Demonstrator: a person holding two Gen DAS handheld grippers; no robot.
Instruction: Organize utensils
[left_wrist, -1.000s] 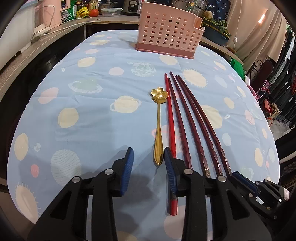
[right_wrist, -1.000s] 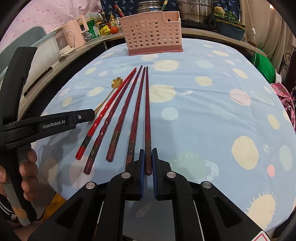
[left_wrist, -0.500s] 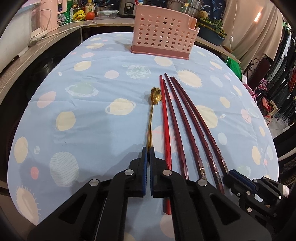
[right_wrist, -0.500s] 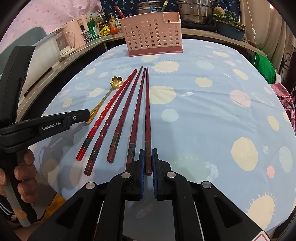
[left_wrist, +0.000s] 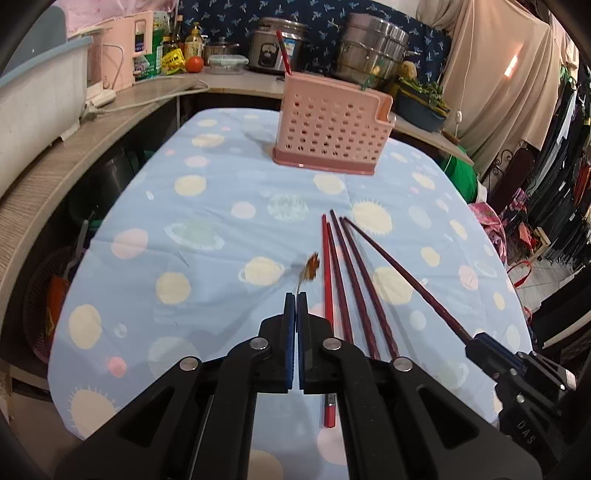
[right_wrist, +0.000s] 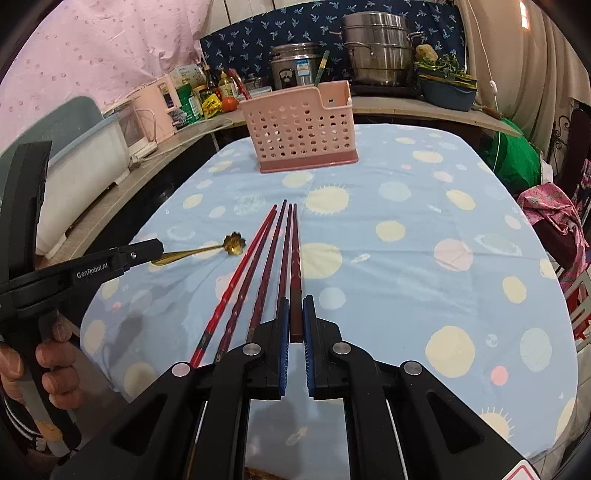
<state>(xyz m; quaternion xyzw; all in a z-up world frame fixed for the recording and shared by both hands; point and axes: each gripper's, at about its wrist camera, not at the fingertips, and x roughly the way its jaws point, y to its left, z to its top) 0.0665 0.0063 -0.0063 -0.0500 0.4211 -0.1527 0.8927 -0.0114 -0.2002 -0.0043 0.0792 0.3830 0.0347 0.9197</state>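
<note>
1. The pink holder (left_wrist: 332, 133) stands upright at the far end of the blue tablecloth (left_wrist: 207, 206); it serves as the landmark, and every utensil lies on the near side of it.
2. The left gripper (left_wrist: 295, 295) has its blue pads pressed together on the handle of the gold spoon (right_wrist: 207, 251). In the right wrist view the spoon is off the cloth, with its flower-shaped bowl pointing toward the holder and a little right of the handle.
3. Just right of the spoon, four chopsticks (left_wrist: 343, 280) lie on the cloth. Their long axes run toward the holder, with tips close together at the far end and butts fanned out at the near end.
4. The right gripper (right_wrist: 295, 321) pinches the butt of the dark chopstick (right_wrist: 295, 258), the rightmost of the row. Its tip points almost straight at the holder.
5. Both held utensils aim lengthwise at the holder, which sits ahead of and well apart from both grippers. Neither hand looks clearly nearer.
6. The coming move probably means carrying each piece forward and tipping it upright over the holder's open top.
</note>
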